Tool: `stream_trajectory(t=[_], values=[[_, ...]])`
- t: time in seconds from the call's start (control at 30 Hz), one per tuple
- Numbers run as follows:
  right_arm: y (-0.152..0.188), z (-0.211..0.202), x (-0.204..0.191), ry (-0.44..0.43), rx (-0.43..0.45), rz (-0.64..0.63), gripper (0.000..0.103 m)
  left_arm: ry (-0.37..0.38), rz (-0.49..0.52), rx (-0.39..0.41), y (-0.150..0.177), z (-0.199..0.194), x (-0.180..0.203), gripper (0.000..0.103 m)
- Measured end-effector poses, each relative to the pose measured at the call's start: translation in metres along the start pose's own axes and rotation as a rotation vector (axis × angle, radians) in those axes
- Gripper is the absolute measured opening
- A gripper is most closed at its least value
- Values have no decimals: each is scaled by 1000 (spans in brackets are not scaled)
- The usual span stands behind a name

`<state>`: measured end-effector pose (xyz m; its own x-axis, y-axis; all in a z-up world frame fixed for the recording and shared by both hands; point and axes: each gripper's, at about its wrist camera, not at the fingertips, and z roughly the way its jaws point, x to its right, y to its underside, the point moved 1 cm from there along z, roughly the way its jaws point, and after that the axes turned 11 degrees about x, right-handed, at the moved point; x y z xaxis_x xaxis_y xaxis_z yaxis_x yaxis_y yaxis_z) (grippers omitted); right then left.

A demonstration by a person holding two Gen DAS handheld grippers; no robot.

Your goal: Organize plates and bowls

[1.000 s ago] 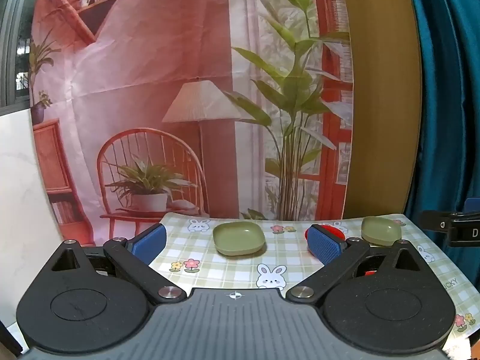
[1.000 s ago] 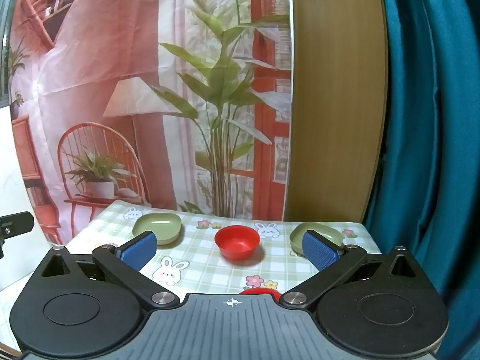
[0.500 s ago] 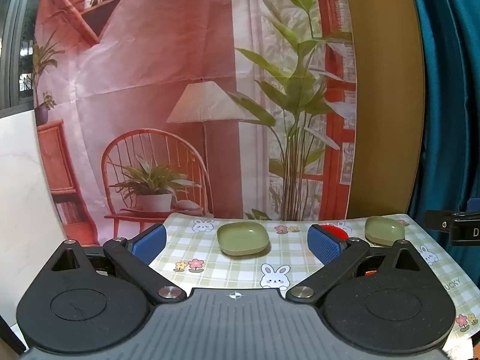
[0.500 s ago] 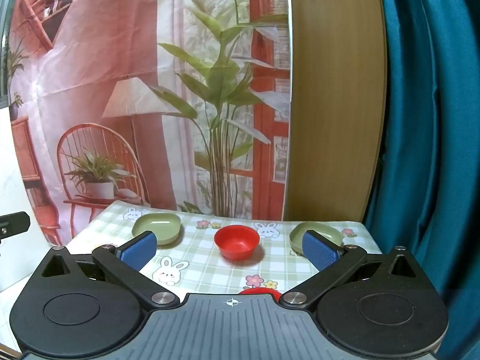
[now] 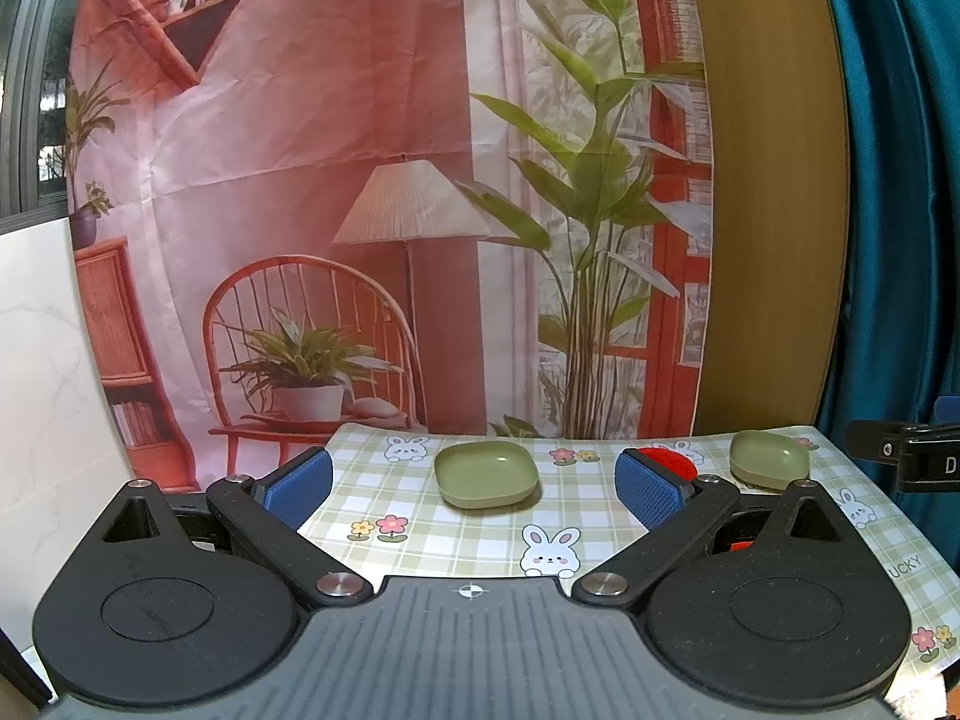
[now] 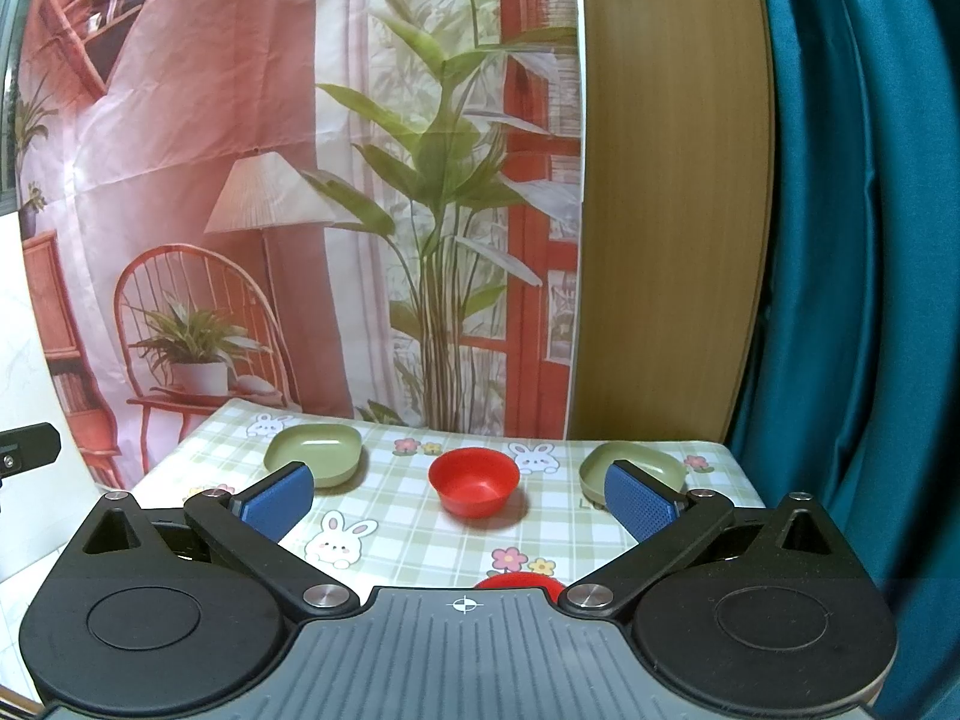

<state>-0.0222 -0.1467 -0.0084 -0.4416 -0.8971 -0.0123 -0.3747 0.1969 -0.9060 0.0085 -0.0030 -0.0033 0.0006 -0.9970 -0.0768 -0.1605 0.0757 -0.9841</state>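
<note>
**Nothing picked up yet**

Both tongs, left gripper (image 5: 472,483) and right gripper (image 6: 459,498), hang wide apart, empty. Red bowl (image 6: 473,480) sits mid-table (image 6: 420,540); green dishes (image 6: 314,453) toward the back corners. Next I'd guess: pick one, close in.

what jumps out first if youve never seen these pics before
The red bowl sits mid-table on the checked bunny tablecloth, flanked by a green dish on its left and another green dish on its right. Behind hangs a printed backdrop of a chair, lamp and plant.
</note>
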Motion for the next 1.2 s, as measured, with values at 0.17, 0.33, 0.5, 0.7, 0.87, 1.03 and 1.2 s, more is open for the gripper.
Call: stream_trajectory(t=[0.17, 0.33, 0.5, 0.7, 0.87, 1.03, 1.2], values=[[0, 0, 0, 1, 0, 1, 103, -1, -1, -1, 0, 0, 0, 101], [0, 0, 0, 1, -1, 0, 103, 0, 0, -1, 1, 0, 0, 101], [1, 0, 0, 1, 0, 1, 103, -1, 0, -1, 1, 0, 0, 101], [1, 0, 0, 1, -2, 1, 103, -1, 1, -2, 2, 0, 0, 101], [1, 0, 0, 1, -1, 1, 103, 1, -2, -5, 4, 0, 0, 101], [1, 0, 0, 1, -1, 1, 103, 1, -2, -5, 4, 0, -1, 101], [1, 0, 0, 1, -2, 2, 103, 2, -2, -5, 4, 0, -1, 101]])
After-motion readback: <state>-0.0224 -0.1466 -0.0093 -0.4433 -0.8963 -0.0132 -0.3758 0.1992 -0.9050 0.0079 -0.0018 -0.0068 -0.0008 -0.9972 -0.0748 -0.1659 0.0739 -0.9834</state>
